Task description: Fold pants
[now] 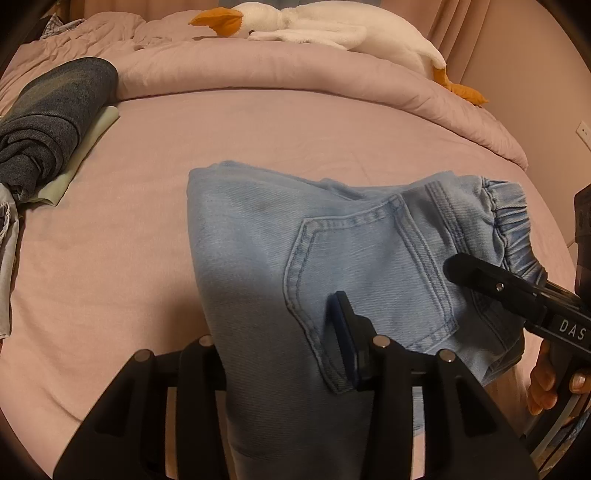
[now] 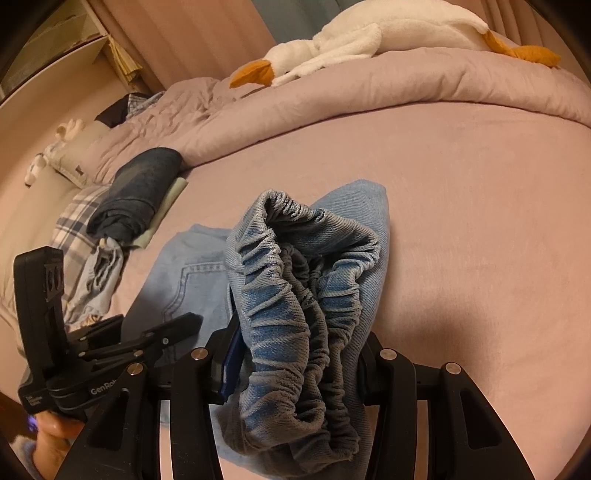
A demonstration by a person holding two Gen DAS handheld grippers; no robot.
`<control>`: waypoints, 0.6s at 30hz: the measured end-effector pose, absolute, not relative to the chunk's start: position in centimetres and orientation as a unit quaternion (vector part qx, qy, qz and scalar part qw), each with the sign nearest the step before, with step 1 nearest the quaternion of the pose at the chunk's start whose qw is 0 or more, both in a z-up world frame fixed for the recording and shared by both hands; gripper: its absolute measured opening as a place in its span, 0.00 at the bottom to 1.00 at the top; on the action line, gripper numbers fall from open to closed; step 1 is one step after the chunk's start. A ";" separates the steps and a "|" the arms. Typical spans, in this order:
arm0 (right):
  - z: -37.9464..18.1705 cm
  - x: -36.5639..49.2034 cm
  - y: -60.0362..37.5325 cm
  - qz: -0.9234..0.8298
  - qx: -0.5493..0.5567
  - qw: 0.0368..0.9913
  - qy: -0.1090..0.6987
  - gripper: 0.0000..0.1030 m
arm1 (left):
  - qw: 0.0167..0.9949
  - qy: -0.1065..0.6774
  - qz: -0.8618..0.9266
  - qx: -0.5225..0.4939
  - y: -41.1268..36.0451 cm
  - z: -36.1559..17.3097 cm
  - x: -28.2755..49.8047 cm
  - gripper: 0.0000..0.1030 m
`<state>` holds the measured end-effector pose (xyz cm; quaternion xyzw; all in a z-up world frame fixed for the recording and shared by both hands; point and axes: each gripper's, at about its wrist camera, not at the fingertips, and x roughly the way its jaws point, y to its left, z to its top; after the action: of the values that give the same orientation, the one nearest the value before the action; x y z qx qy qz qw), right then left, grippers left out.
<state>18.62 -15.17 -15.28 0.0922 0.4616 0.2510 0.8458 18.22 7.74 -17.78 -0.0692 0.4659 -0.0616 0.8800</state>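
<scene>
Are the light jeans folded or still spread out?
Folded: the light jeans are doubled into a compact bundle, with the elastic waistband bunched at one end.

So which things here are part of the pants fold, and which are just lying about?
In the job:
- jeans
- left gripper, jeans between its fingers
- right gripper, shut on the waistband
- bed, the work surface

Lying about:
- plush goose
- dark folded clothes
- green cloth beneath them
- plaid cloth
- duvet

The pants (image 1: 258, 258) are pale denim, twill-ribbed and matt, with a gathered elastic waistband (image 2: 295, 314). The bedsheet (image 1: 110, 258) at lower left looks smooth, soft cloth. The toy goose (image 1: 314, 26) at the top is fluffy plush. The left gripper (image 1: 273, 325) is matt black plastic with shiny metal pins.
</scene>
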 end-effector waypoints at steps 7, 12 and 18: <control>-15.6 18.6 -15.3 0.248 0.096 0.844 0.465 0.48 | 0.880 0.466 -0.062 -0.071 7.8 -17.9 18.3 0.42; -15.7 18.7 -15.4 0.245 0.096 0.844 0.468 0.48 | 0.879 0.467 -0.062 -0.072 7.7 -18.0 18.2 0.43; -15.9 18.8 -15.5 0.241 0.099 0.842 0.472 0.49 | 0.879 0.467 -0.058 -0.074 7.6 -18.2 18.1 0.47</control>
<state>18.84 -15.49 -15.86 0.0987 0.4725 0.2405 0.8421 18.09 7.63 -18.25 -0.0735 0.4669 -0.0579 0.8794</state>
